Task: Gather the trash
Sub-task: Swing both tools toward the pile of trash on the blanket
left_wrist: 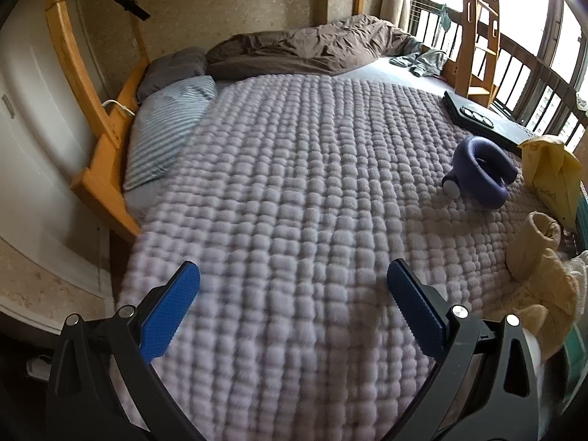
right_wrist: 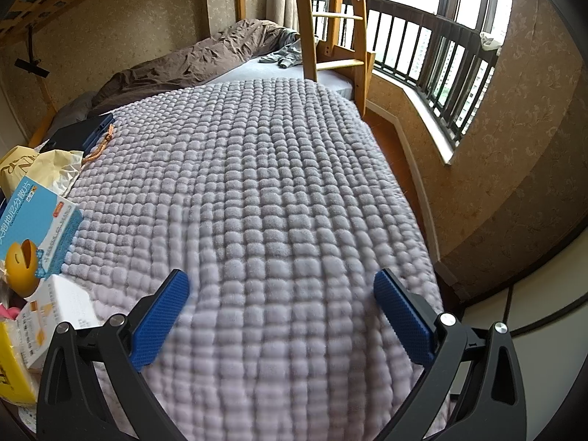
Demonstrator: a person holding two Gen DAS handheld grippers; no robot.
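Trash lies in a heap on the lilac bubble-textured blanket point(left_wrist: 286, 169). In the left wrist view it sits at the right edge: a crumpled yellow paper bag point(left_wrist: 551, 165) and beige crumpled wrappers point(left_wrist: 540, 257). In the right wrist view it sits at the left edge: the yellow paper bag point(right_wrist: 40, 169), a blue medicine box point(right_wrist: 36, 228), a white box point(right_wrist: 58, 316) and a yellow packet point(right_wrist: 11, 364). My left gripper point(left_wrist: 294, 279) hovers open over the blanket, left of the heap. My right gripper point(right_wrist: 281, 286) hovers open, right of the heap. Neither holds anything.
A purple neck massager point(left_wrist: 481, 169) and a dark case point(left_wrist: 485, 121) lie beyond the trash. Striped pillow point(left_wrist: 169, 125) and brown duvet point(left_wrist: 312, 47) sit at the bed's far end. A wooden ladder point(right_wrist: 334, 22) stands by the railed window point(right_wrist: 441, 47). Floor lies right of the bed.
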